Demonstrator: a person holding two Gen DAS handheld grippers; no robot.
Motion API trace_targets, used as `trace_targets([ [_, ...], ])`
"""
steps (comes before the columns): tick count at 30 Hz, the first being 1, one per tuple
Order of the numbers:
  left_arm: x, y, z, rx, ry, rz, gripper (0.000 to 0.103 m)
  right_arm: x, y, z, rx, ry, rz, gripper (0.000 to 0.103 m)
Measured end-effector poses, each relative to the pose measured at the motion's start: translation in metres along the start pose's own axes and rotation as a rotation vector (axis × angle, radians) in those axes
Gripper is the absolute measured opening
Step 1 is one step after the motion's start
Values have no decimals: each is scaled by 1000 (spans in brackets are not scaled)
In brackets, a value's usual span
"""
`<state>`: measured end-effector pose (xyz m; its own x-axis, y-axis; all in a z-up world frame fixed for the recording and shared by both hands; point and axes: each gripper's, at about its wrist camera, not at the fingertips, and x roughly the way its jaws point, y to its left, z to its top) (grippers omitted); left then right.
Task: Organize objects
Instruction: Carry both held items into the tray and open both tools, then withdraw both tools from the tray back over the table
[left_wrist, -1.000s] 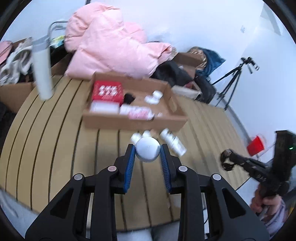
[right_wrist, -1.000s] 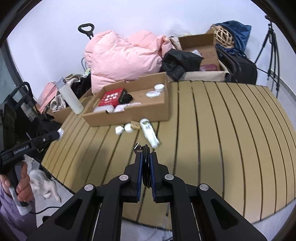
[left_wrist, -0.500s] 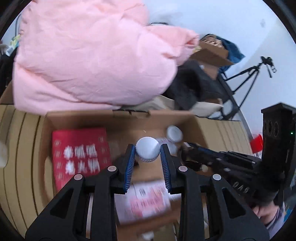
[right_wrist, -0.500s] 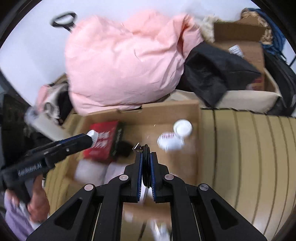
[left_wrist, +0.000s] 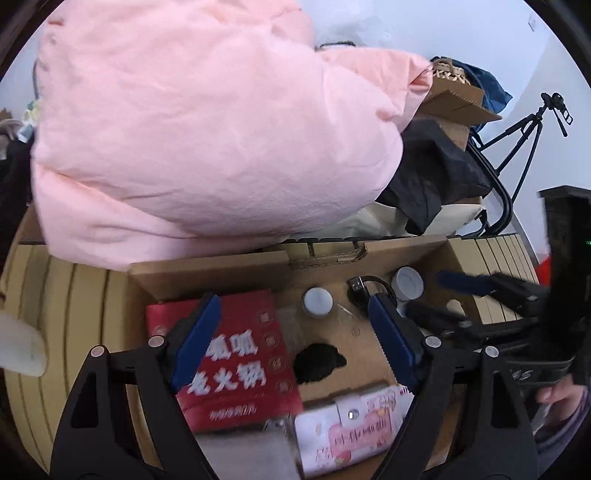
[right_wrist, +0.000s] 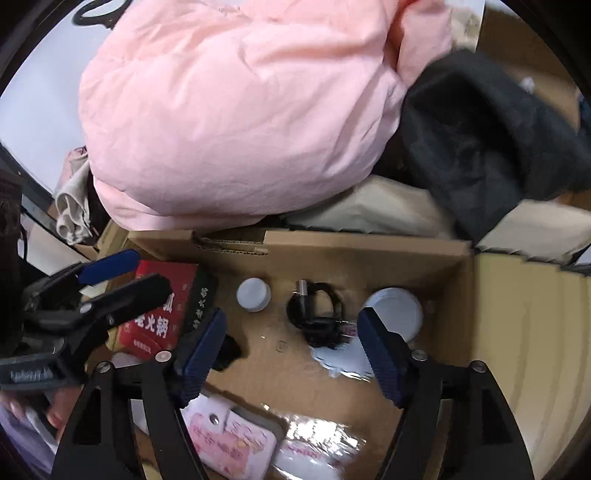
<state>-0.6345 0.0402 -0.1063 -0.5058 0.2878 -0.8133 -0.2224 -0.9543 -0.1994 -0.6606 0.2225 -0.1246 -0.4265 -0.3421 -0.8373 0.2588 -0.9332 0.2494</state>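
Both sets of jaws stand wide apart, empty, above the open brown cardboard box (left_wrist: 229, 271): left gripper (left_wrist: 295, 332) and right gripper (right_wrist: 291, 343). Inside the box lie a small white-capped jar (right_wrist: 253, 294), a coiled black cable (right_wrist: 317, 310), a wider white-lidded tub (right_wrist: 397, 314) and a red printed carton (left_wrist: 236, 354). The box sits on a slatted wooden table (right_wrist: 535, 332). Behind it, a pink puffy quilt (left_wrist: 199, 133) and black cloth (right_wrist: 487, 147) are heaped; a black tripod (left_wrist: 524, 136) stands by the white wall.
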Motion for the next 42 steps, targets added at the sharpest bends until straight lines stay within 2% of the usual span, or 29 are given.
trace_targets([
  [3,-40,-3,-10,33,-45,26,79,-36,4,-5,-40,-29,-10,78],
  [7,-113,-12,-46,66,-134,80,79,-92,6,-26,-45,-44,-52,78],
  [13,-218,-31,-128,75,-209,151,83,-185,19,-110,-86,-91,-47,78],
  [17,-262,-44,-185,48,-228,172,88,-238,38,-182,-76,-150,-8,79],
  [20,-280,-53,-230,20,-221,180,88,-262,53,-232,-56,-177,2,81],
  [22,-286,-60,-261,-9,-210,174,88,-270,64,-271,-39,-181,-23,82],
  [24,-289,-68,-288,-31,-190,123,88,-273,68,-297,-10,-179,-28,82],
  [28,-292,-86,-311,2,-156,89,88,-260,79,-345,33,-111,7,81],
  [31,-295,-97,-315,37,-161,136,88,-254,88,-357,1,-87,-25,81],
  [36,-301,-101,-320,38,-172,132,88,-266,93,-360,-9,-124,-14,81],
  [42,-288,-95,-321,26,-147,135,88,-262,91,-361,5,-120,-23,82],
])
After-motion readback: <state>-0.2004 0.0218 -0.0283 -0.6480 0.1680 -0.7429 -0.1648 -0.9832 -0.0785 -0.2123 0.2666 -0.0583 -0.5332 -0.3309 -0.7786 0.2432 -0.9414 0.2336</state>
